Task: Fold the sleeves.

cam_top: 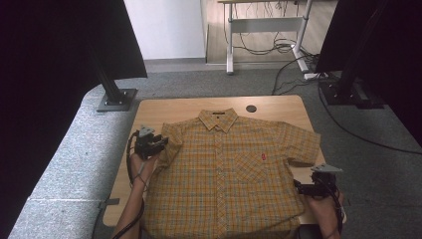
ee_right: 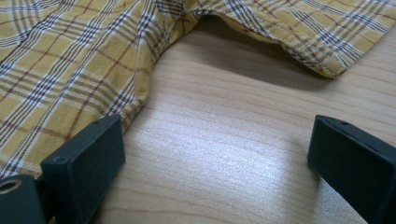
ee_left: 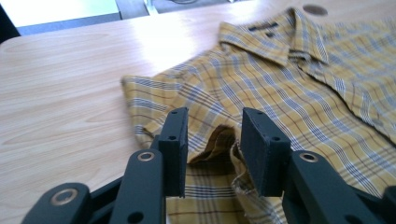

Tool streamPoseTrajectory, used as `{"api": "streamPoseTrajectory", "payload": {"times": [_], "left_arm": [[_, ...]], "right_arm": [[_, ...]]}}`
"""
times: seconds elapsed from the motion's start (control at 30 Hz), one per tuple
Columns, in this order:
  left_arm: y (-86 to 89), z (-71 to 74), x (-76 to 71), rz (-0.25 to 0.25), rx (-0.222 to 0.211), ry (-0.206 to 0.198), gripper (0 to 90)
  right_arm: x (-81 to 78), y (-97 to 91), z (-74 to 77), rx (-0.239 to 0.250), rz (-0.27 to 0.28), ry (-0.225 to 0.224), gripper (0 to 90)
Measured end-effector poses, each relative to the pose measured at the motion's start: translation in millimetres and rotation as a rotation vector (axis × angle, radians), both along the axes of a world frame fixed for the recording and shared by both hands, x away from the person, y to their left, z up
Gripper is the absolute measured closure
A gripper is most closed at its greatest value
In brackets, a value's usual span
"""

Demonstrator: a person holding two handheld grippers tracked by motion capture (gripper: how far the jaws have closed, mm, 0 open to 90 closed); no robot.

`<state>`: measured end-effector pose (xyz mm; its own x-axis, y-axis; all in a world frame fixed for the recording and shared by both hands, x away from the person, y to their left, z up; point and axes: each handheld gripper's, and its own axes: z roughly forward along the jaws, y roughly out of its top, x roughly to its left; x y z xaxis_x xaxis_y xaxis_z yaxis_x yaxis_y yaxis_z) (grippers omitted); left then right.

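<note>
A: The yellow plaid short-sleeved cotton shirt [cam_top: 229, 174] lies flat, face up on the pale wooden table [cam_top: 164, 107], collar far, hem near.

B: Its left sleeve sits just ahead of the left gripper [ee_left: 212, 140], jaws apart, nothing clamped. The right gripper [ee_right: 215, 154] gapes wide near the right side seam.
</note>
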<state>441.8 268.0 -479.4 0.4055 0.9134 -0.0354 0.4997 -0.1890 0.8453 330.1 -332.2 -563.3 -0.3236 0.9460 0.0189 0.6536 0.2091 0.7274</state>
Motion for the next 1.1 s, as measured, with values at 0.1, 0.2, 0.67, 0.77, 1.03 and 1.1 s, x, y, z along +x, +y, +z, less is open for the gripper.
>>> {"api": "streamPoseTrajectory", "payload": {"times": [0.1, 0.2, 0.67, 0.77, 1.03, 1.1], "left_arm": [[9.6, -1.3, 0.8, 0.022, -0.013, 0.01, 59.0], [15.4, -9.7, 2.2, 0.036, -0.023, 0.042, 55.9], [-14.2, -47.0, 9.1, 0.009, 0.097, 0.145, 49.5], [-22.3, -49.9, 12.0, 0.011, 0.139, 0.147, 48.6], [-47.8, -53.5, 19.2, -0.003, 0.2, 0.13, 45.0], [-52.4, -53.3, 19.9, -0.012, 0.199, 0.125, 44.4]], "right_arm": [[0.0, 0.0, 0.0, 0.0, 0.0, 0.0, 3.4], [0.0, 0.0, 0.0, 0.0, 0.0, 0.0, 3.5], [0.0, 0.1, 0.0, 0.0, 0.002, 0.0, 3.4], [0.0, 0.1, 0.0, 0.0, 0.002, 0.0, 3.5], [0.0, 0.1, 0.0, 0.0, 0.003, 0.0, 3.5], [0.0, 0.1, 0.0, 0.0, 0.003, 0.0, 3.5]]}}
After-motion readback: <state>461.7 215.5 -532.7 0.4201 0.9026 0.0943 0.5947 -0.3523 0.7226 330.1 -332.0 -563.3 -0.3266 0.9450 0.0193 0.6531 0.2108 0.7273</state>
